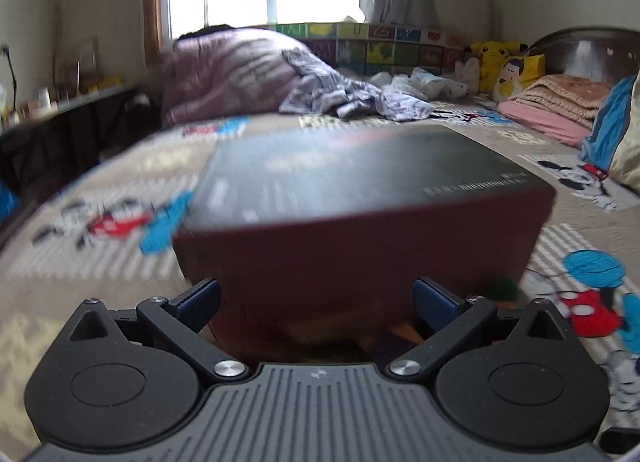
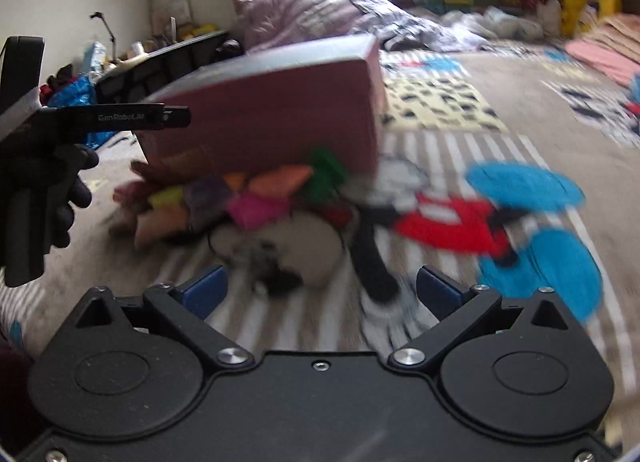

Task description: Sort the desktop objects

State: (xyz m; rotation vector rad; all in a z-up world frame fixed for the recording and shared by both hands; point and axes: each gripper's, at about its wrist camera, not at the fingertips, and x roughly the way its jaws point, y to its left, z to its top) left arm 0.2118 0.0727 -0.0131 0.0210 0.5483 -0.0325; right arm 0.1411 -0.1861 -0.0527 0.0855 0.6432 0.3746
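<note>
The bed [image 2: 460, 73], under a cartoon sheet, is serving as the work surface. One box [image 1: 360, 197], dark on top with maroon sides, is sitting tilted on it, apparently upended over a pile of coloured blocks [image 2: 260, 193] that are spilling out from under its lower edge. Blur prevents an exact count; at least six colours are showing. The left gripper [image 1: 316, 302] is sitting wide open with its blue pads on either side of the box wall; whether they are touching it I cannot tell. The right gripper [image 2: 320, 286] is hanging wide open and holding nothing, near the pile. The step looks like emptying the box. Next, probably, lifting it clear calls for closing on the wall.
</note>
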